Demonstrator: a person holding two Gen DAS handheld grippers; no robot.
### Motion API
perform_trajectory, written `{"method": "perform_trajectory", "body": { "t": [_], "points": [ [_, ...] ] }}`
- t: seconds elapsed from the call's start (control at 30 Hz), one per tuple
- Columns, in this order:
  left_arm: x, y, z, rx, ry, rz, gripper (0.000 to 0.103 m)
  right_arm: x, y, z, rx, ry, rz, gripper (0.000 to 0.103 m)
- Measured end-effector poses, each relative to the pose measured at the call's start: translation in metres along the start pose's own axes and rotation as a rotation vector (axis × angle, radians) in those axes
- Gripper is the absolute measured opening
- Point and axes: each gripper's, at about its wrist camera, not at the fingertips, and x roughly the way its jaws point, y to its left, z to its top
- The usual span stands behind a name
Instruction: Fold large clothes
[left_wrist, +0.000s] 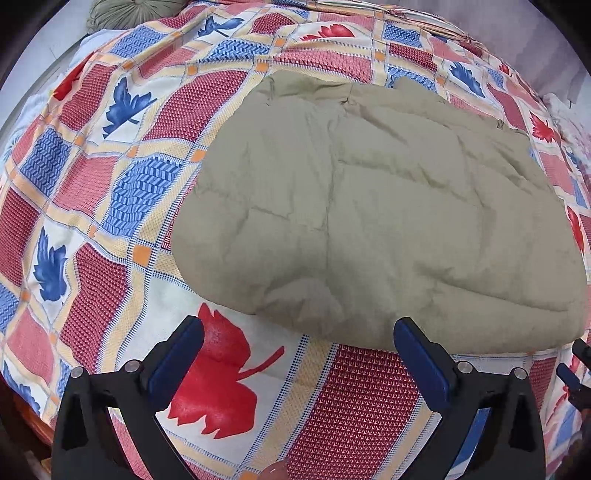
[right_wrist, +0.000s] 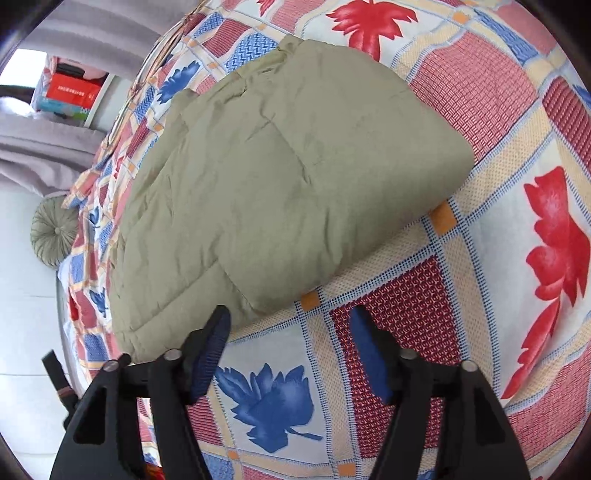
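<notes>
Left-wrist view, left to right: a round olive cushion (left_wrist: 122, 13) sits at the far upper-left edge, off the bedspread (left_wrist: 92, 177), which is patterned in red, blue and cream squares with leaf prints. The left gripper (left_wrist: 298, 341) points steeply down over a red leaf; jaws spread wide, nothing between them, blue pads clear of the cloth. The quilted olive garment (left_wrist: 369, 206) lies folded into a thick, rounded block on the bedspread, centre to right; its near edge ends just above the gripper, and the right fingertip overlaps that edge in the picture, contact not clear. At the far right edge, dark parts of the other tool show. Right-wrist view, left to right: pale floor (right_wrist: 26, 295), the cushion (right_wrist: 51, 230) beside the bed's edge, grey curtain (right_wrist: 55, 147), and a shelf with a red box (right_wrist: 74, 90) top left. The garment (right_wrist: 280, 177) runs diagonally across the middle. The right gripper (right_wrist: 290, 321) has jaws apart with nothing held; its left finger (right_wrist: 212, 343) lies over the garment's near corner in the picture, the other over a red square.
</notes>
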Motion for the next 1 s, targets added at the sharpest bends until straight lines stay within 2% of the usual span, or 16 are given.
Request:
{"method": "perform_trajectory", "body": {
  "t": [0.17, 0.23, 0.33, 0.4, 0.43, 0.53, 0.73, 0.87, 1.0],
  "points": [
    [0.006, 0.002, 0.001, -0.024, 0.005, -0.002, 0.103, 0.004, -0.006, 0.0, 0.05, 0.001, 0.045, 0.084],
    [0.009, 0.003, 0.002, -0.027, 0.012, -0.014, 0.103, 0.005, -0.009, 0.001, 0.073, -0.003, 0.071, 0.084],
    [0.016, 0.007, 0.003, -0.074, 0.044, -0.079, 0.103, 0.007, -0.013, 0.001, 0.098, -0.012, 0.086, 0.085],
    [0.017, 0.012, 0.003, -0.126, 0.054, -0.145, 0.103, 0.009, -0.014, 0.003, 0.11, -0.012, 0.1, 0.1],
    [0.017, 0.015, 0.003, -0.154, 0.056, -0.185, 0.103, 0.01, -0.015, 0.004, 0.117, -0.013, 0.109, 0.103],
    [0.018, 0.021, 0.004, -0.208, 0.052, -0.276, 0.103, 0.013, -0.017, 0.006, 0.143, -0.015, 0.148, 0.103],
    [0.03, 0.031, 0.005, -0.272, 0.075, -0.409, 0.103, 0.024, -0.016, 0.013, 0.186, 0.002, 0.21, 0.103],
    [0.043, 0.049, 0.002, -0.388, 0.084, -0.444, 0.103, 0.03, -0.022, 0.015, 0.22, 0.017, 0.245, 0.103],
    [0.058, 0.056, 0.0, -0.46, 0.102, -0.5, 0.103, 0.033, -0.03, 0.018, 0.257, 0.013, 0.295, 0.103]
  ]
}}
